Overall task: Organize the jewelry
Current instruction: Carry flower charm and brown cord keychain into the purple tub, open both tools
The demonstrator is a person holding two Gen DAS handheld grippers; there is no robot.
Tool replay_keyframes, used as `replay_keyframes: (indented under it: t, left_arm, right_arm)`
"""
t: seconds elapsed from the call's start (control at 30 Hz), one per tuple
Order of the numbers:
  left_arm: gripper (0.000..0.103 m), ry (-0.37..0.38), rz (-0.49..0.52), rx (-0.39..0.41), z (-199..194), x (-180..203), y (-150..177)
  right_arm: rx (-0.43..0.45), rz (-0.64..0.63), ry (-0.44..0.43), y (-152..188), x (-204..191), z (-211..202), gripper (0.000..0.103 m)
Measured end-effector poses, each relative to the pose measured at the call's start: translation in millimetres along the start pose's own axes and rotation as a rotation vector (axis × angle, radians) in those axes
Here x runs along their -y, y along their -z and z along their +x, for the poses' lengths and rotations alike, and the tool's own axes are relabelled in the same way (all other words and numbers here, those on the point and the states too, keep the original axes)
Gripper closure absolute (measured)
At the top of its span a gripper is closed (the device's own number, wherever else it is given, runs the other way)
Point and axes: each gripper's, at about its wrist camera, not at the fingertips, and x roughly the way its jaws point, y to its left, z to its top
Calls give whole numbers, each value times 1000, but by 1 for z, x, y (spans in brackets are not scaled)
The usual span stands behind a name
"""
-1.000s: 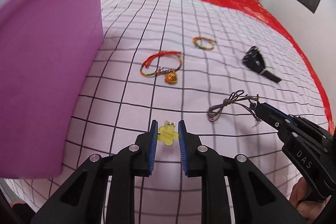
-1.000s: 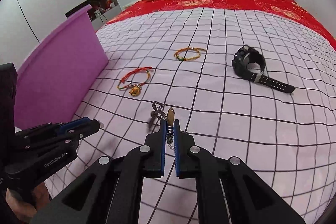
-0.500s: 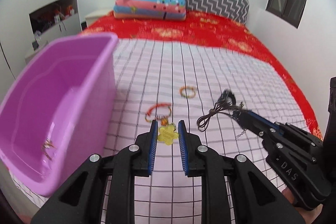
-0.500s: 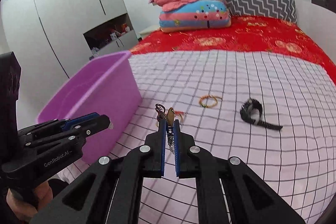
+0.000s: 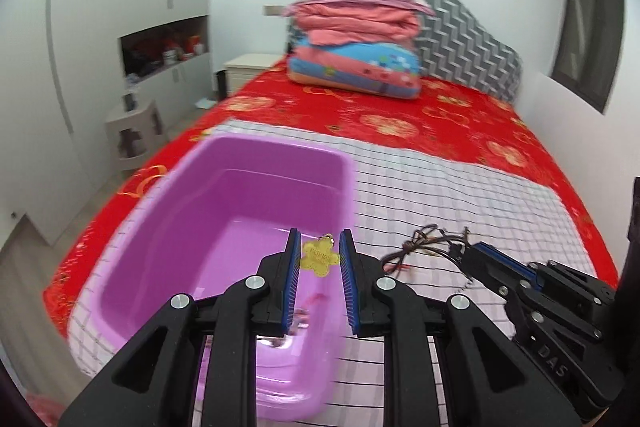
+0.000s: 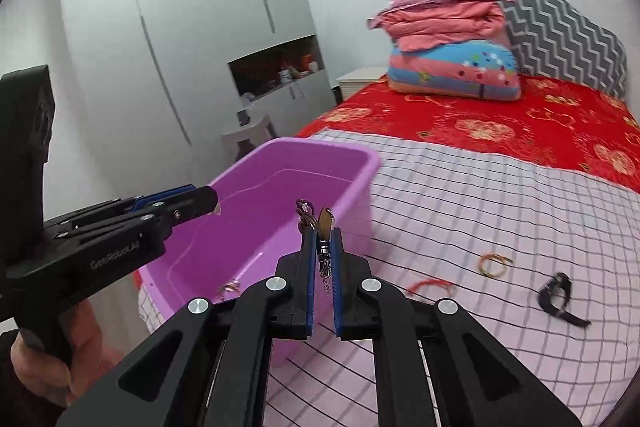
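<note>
My left gripper (image 5: 320,261) is shut on a yellow flower-shaped pendant (image 5: 319,259) and holds it in the air above the purple plastic bin (image 5: 224,195). My right gripper (image 6: 323,247) is shut on a dark cord necklace (image 6: 306,215) with a metal pendant and short chain, over the bin's near right side (image 6: 360,195). The cord also shows in the left wrist view (image 5: 424,247). Small jewelry (image 6: 228,286) lies on the bin floor. A red bracelet (image 6: 430,283), a yellow bracelet (image 6: 494,263) and a black watch (image 6: 556,297) lie on the checked sheet.
The bin stands on the left part of a pink checked sheet (image 5: 460,195) laid over a red bedspread (image 5: 400,111). Folded blankets (image 5: 356,39) and a chevron pillow (image 5: 468,39) sit at the bed's head. White wardrobes and a stool (image 6: 248,135) are to the left.
Both grippers have risen off the sheet with their pieces and swung left, from above the sheet to over the purple bin. Both stayed shut.
</note>
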Motion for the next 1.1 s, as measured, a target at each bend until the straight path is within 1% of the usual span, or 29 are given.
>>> replay_keyframes:
  t: [0.1, 0.17, 0.37, 0.43, 0.6, 0.7, 0.8, 0.87, 0.9, 0.93, 0.97, 1.0, 1.03, 1.1]
  left_arm:
    - [83, -55, -34, -21, 9, -34, -2]
    - [83, -92, -55, -46, 19, -54, 1]
    - [83, -155, -114, -125, 45, -96, 16]
    - [83, -164, -122, -144, 51, -102, 20]
    - [82, -183, -124, -188, 64, -112, 31]
    - [82, -194, -116, -204, 68, -110, 35]
    - [82, -197, -117, -218, 71, -111, 37]
    - [77, -202, -121, -226, 71, -112, 38]
    - [68, -206, -122, -225, 71, -113, 38]
    - [54, -219, -123, -221, 69, -114, 39]
    - [45, -228, -123, -216, 67, -114, 39]
    - [33, -240, -125, -203, 63, -114, 38]
    - [31, -251, -126, -187, 59, -114, 38]
    - [28, -263, -124, -182, 54, -114, 37]
  right_arm:
    - [-42, -16, -34, -5, -20, 24, 96]
    - [-87, -28, -52, -7, -34, 44, 96]
    - [-187, -72, -63, -7, -61, 88, 96]
    - [-220, -76, -63, -6, -64, 98, 96]
    - [-268, -91, -49, -1, -72, 115, 96]
    - [-302, -94, -39, 2, -73, 124, 96]
    - [-314, -98, -26, 2, -73, 127, 95]
    - [-316, -103, -13, 1, -73, 127, 85]
    - [-313, -107, -2, 1, -73, 125, 74]
    - [-298, -111, 11, 0, -73, 121, 66]
    - [-288, -111, 18, -2, -71, 119, 63]
    - [-277, -109, 22, -3, -70, 115, 63]
    - [-269, -107, 24, -5, -68, 111, 63]
    - [-258, -101, 26, -6, -65, 106, 63]
